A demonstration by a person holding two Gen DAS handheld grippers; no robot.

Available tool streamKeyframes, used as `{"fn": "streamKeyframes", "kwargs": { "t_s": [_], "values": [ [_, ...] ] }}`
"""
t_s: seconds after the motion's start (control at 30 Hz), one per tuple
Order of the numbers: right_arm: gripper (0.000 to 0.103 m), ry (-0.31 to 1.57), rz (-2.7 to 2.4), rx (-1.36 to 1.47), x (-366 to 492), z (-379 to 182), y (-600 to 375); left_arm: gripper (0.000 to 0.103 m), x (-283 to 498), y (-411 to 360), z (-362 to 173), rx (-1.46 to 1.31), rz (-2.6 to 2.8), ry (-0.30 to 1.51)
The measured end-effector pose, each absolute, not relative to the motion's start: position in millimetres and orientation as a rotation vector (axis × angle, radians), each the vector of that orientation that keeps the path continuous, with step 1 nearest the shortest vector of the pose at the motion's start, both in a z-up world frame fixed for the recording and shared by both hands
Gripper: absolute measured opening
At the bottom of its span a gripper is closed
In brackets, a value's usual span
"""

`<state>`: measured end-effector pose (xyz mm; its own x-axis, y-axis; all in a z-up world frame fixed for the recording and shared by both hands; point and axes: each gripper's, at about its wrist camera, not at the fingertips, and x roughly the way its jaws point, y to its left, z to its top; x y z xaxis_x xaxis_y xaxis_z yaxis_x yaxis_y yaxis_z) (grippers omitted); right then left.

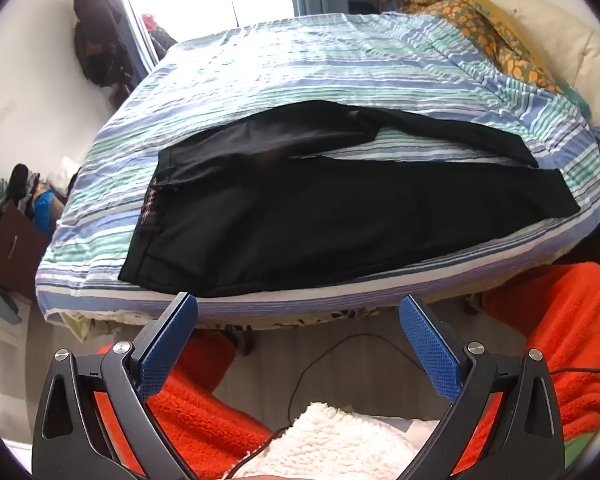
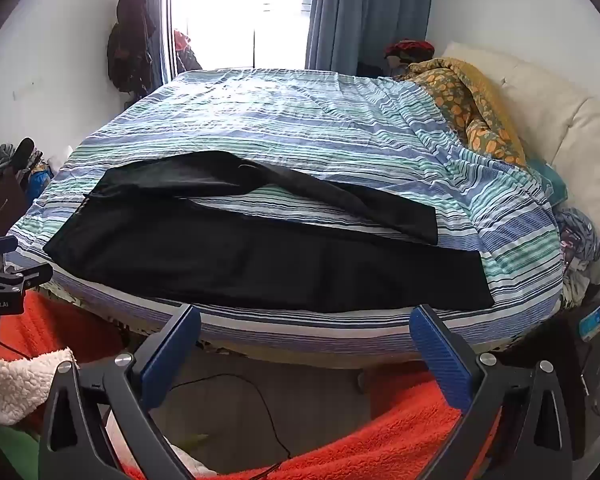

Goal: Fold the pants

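Black pants (image 1: pixel 300 216) lie spread flat near the front edge of a bed with a blue, green and white striped cover (image 1: pixel 300 64). The waistband is at the left, the two legs run to the right and are split apart. The pants also show in the right wrist view (image 2: pixel 260 256). My left gripper (image 1: pixel 298 308) is open and empty, held off the bed's front edge below the pants. My right gripper (image 2: pixel 306 320) is open and empty, also just short of the front edge, below the near leg.
A yellow patterned blanket (image 2: pixel 472 108) and cream pillows (image 2: pixel 540 92) lie at the bed's right. A bright window with blue curtains (image 2: pixel 360 12) is behind. Clutter stands on the floor at left (image 1: pixel 16 216). A black cable (image 1: pixel 340 344) runs on the floor; orange fleece (image 2: pixel 380 432) is below.
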<state>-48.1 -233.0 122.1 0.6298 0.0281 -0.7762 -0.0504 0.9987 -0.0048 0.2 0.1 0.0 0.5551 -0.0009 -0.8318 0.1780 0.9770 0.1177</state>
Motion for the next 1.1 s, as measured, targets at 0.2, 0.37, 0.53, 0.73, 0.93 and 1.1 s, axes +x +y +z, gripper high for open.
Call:
{"fn": "streamKeyframes", "kwargs": {
  "t_s": [0.2,0.37,0.53,0.73,0.93,1.1],
  "values": [
    [0.103,0.886,0.055,-0.04,-47,124,-235,0.101,-3,3,-9,0.201,-0.098,0.983],
    [0.103,0.893,0.059,-0.047,-51,117,-227,0.101,1,8,-12,0.198,-0.098,0.993],
    [0.103,0.9,0.049,-0.047,-46,116,-228,0.101,0,7,-15,0.197,-0.106,0.995],
    [0.103,0.908,0.046,-0.041,-43,117,-223,0.101,1,12,-14,0.163,-0.117,0.994],
    [0.103,0.886,0.065,-0.054,-47,115,-216,0.101,4,8,-14,0.157,-0.11,1.007],
    [0.103,0.896,0.091,-0.047,-48,110,-214,0.102,5,8,-7,0.173,-0.08,0.968]
  ]
}}
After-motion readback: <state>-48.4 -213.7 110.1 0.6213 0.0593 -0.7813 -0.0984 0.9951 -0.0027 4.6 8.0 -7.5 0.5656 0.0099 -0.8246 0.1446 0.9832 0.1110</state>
